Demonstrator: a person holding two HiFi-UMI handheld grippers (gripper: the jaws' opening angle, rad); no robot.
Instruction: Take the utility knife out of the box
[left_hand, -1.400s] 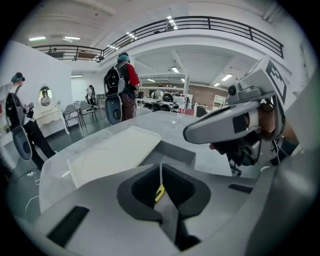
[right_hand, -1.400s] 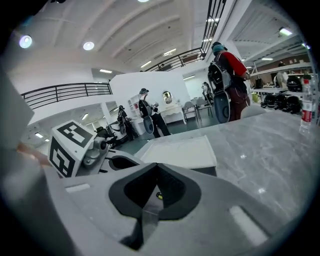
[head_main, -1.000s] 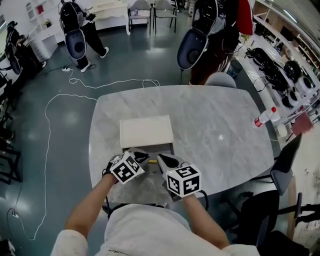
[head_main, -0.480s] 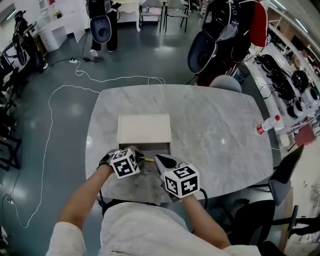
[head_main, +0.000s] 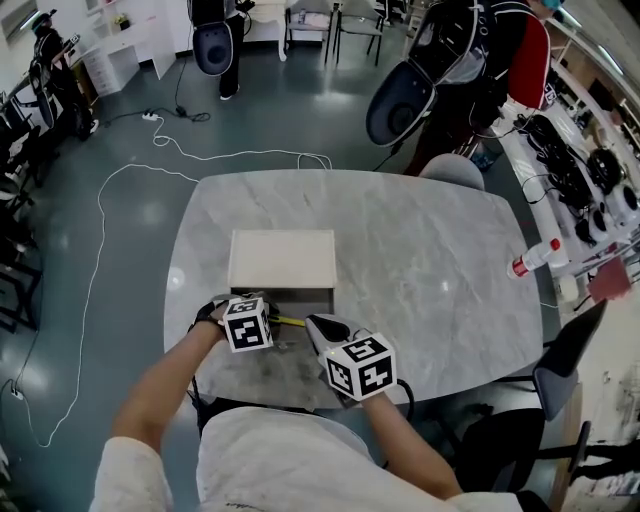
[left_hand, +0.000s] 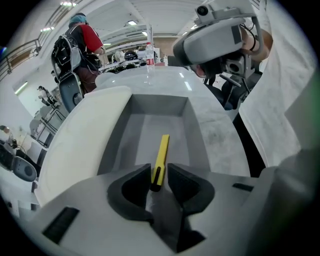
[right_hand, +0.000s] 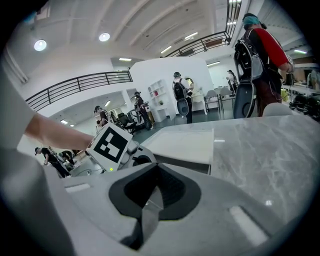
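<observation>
Over the last second the left gripper advanced from the table edge into the open near end of the box. Its jaws stood on either side of the black near end of the utility knife, drawn in to about the knife's width, and appeared to pinch it. The knife lay flat on the grey floor of the open compartment, pointing away from the gripper. Judged from this, the grasp was made and the lift-out remained.

The right gripper hovered just beside the left one at the compartment's mouth, jaws closed on nothing. Being so near, it could obstruct withdrawal. The compartment's walls flanked the knife closely.

Elsewhere on the table, a red-capped bottle lay well apart at the far right edge.
</observation>
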